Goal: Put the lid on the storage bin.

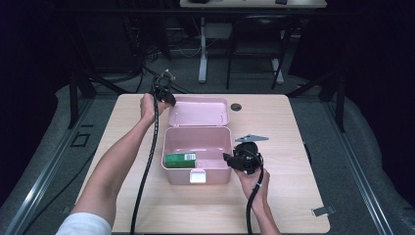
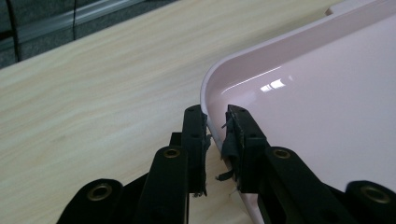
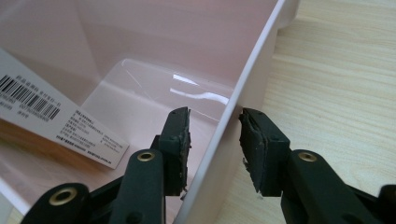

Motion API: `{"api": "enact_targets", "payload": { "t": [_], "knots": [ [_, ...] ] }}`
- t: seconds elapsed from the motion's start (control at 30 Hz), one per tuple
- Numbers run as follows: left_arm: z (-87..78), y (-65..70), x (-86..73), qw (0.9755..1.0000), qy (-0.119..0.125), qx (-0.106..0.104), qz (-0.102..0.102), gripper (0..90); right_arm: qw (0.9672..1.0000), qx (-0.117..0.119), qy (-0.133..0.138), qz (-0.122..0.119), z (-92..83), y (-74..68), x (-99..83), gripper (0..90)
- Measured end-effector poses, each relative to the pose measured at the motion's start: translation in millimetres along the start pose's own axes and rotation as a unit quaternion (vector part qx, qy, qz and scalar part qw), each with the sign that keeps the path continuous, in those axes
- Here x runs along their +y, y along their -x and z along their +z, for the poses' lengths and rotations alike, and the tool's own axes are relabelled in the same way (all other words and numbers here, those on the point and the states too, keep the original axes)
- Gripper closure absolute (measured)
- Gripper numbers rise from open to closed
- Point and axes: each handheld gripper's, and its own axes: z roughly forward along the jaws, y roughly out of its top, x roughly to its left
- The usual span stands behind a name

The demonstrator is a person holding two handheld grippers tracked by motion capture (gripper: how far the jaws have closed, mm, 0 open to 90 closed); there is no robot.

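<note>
High view: a pink box (image 1: 197, 155) stands open in the middle of the table (image 1: 293, 205), its lid (image 1: 199, 111) laid back flat behind it, and a green carton (image 1: 180, 159) lies inside at the left. The left gripper (image 1: 168, 97) is at the lid's far left corner; the right gripper (image 1: 231, 159) is at the box's right wall.

Left gripper view: the jaws are clenched on the lid rim (image 2: 211, 105), one pad outside and one inside (a thin bite, close to the corner).
Risk here: the rim can slip out if the hand lifts fast, and the lid would drop back on the table.

Right gripper view: the jaws straddle the box wall (image 3: 247, 84); a gap shows at the outer pad, so this grip looks loose.
Risk here: if the lid is swung closed, the box may slide or tip, and the inner jaw could be caught under the lid.
</note>
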Motion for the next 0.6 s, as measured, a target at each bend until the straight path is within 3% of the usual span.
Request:
{"api": "enact_targets", "payload": {
  "t": [0.23,0.37,0.6],
  "knots": [
    [-22.7,-0.5,0.9,0.9992,0.039,-0.008,0.01,78.0,1.0,-0.005,0.001,0.003,2.0,0.1,-0.2,62.2],
    [-38.5,-4.0,1.2,0.9973,0.068,-0.027,-0.002,78.5,1.0,-0.006,0.001,0.006,2.6,-0.3,0.0,62.3],
    [-62.9,-3.2,1.9,0.9953,0.09,-0.034,0.009,79.7,0.9999,-0.006,0.005,0.011,3.2,-0.6,0.0,62.4]
  ]
}}
